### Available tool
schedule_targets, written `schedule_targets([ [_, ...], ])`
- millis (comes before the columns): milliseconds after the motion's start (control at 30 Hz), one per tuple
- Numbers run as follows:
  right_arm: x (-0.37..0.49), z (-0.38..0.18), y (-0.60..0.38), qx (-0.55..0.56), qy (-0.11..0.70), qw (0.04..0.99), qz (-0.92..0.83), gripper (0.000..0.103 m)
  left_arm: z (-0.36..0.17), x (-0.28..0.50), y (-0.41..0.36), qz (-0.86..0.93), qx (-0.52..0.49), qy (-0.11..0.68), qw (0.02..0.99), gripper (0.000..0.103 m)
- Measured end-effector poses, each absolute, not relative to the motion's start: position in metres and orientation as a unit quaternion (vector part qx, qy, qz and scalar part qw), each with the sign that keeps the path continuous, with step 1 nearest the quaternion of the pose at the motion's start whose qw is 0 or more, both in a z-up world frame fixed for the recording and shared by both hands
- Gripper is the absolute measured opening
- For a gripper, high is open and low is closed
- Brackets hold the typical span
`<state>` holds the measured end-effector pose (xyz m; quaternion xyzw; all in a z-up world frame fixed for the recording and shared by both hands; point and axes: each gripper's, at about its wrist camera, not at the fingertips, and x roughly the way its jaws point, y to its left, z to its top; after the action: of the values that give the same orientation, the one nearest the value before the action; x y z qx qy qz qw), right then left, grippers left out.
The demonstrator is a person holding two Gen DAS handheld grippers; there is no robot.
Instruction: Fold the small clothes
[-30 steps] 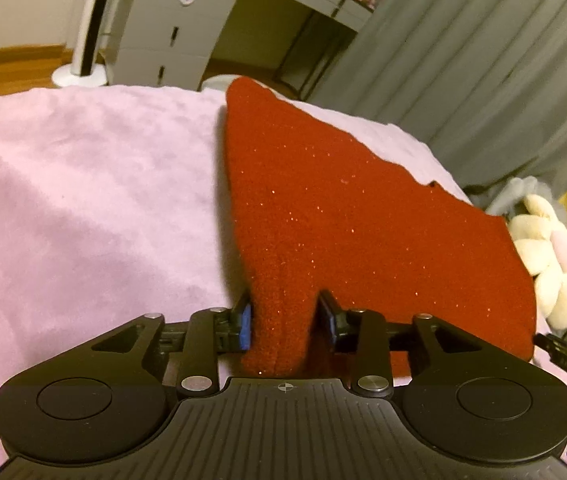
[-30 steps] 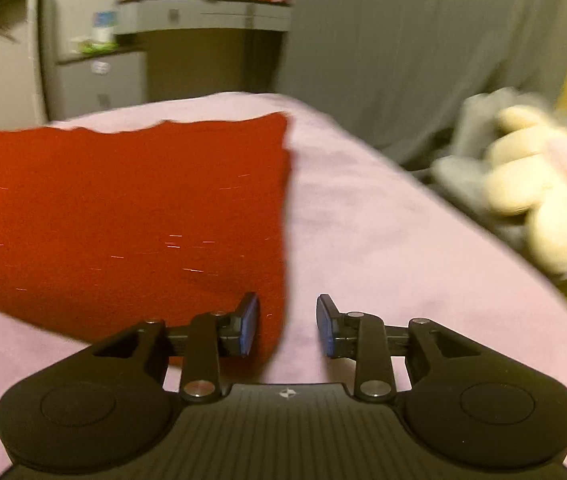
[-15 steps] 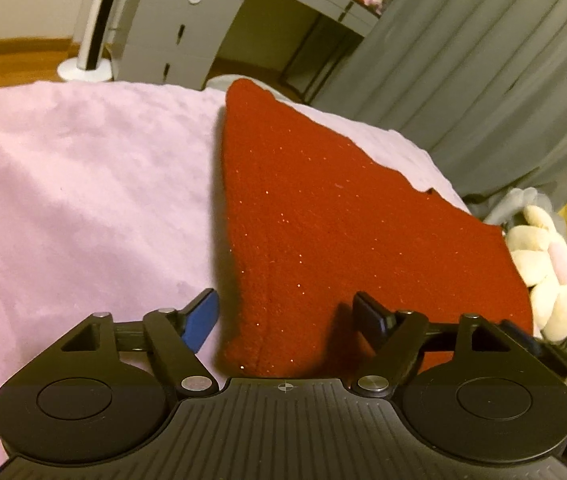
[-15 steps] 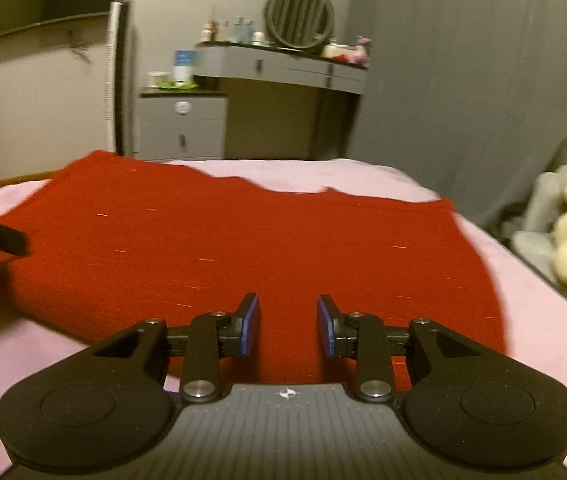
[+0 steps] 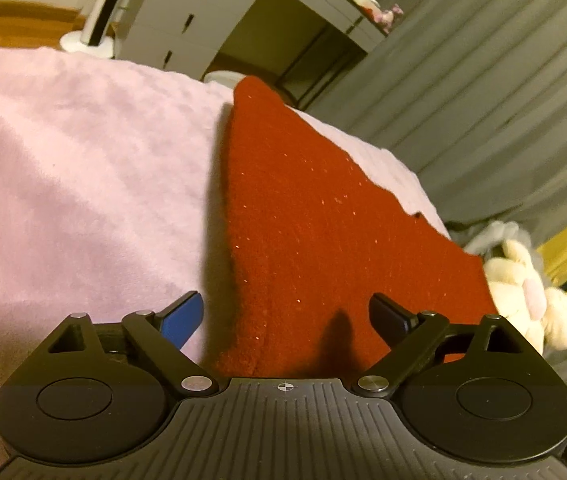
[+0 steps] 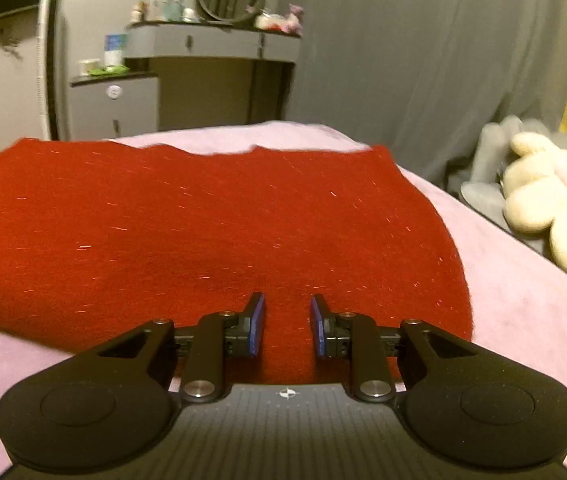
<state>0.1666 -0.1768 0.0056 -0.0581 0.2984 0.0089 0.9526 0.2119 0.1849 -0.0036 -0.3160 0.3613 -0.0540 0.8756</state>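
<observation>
A red knitted garment [image 5: 323, 232] lies flat on a pink fleece blanket [image 5: 75, 168]. My left gripper [image 5: 285, 316] is wide open at the garment's near left corner, its fingers astride the edge and holding nothing. In the right wrist view the same garment [image 6: 203, 232] spreads across the blanket [image 6: 523, 320]. My right gripper [image 6: 286, 322] hovers over its near edge, jaws partly apart with nothing between the blue pads [image 6: 257, 328].
A cream plush toy [image 6: 555, 204] lies at the bed's right edge and also shows in the left wrist view [image 5: 527, 300]. Grey curtains [image 6: 423, 60], a grey dresser [image 6: 211, 76] with a round mirror and a white floor fan [image 5: 95, 20] stand beyond the bed.
My left gripper, shut on the garment's corner a second ago, has opened wide and let it go. My right gripper swung left over the garment's near edge.
</observation>
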Motion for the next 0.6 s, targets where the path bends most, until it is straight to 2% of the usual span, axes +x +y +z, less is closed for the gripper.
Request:
schedule_targets([
  [167,0.154,0.012,-0.164,-0.028,0.271,0.959,0.074,0.024,-0.002,0.211,0.198,-0.039,-0.338,0.351,0.872,0.094],
  [300,0.148,-0.002,-0.158,-0.043,0.286,0.954,0.074,0.025,-0.007,0.215,0.203,-0.07,-0.386,0.345,0.853,0.092],
  [433,0.146,-0.001,-0.172,0.004,0.289,0.954,0.082,0.027,-0.026,0.228,0.196,-0.101,-0.436,0.355,0.821,0.082],
  [467,0.145,-0.001,-0.176,0.013,0.289,0.954,0.081,0.027,-0.028,0.231,0.193,-0.097,-0.426,0.358,0.826,0.074],
  [600,0.146,0.001,-0.18,0.028,0.278,0.957,0.077,0.027,-0.031,0.236,0.189,-0.087,-0.42,0.353,0.832,0.057],
])
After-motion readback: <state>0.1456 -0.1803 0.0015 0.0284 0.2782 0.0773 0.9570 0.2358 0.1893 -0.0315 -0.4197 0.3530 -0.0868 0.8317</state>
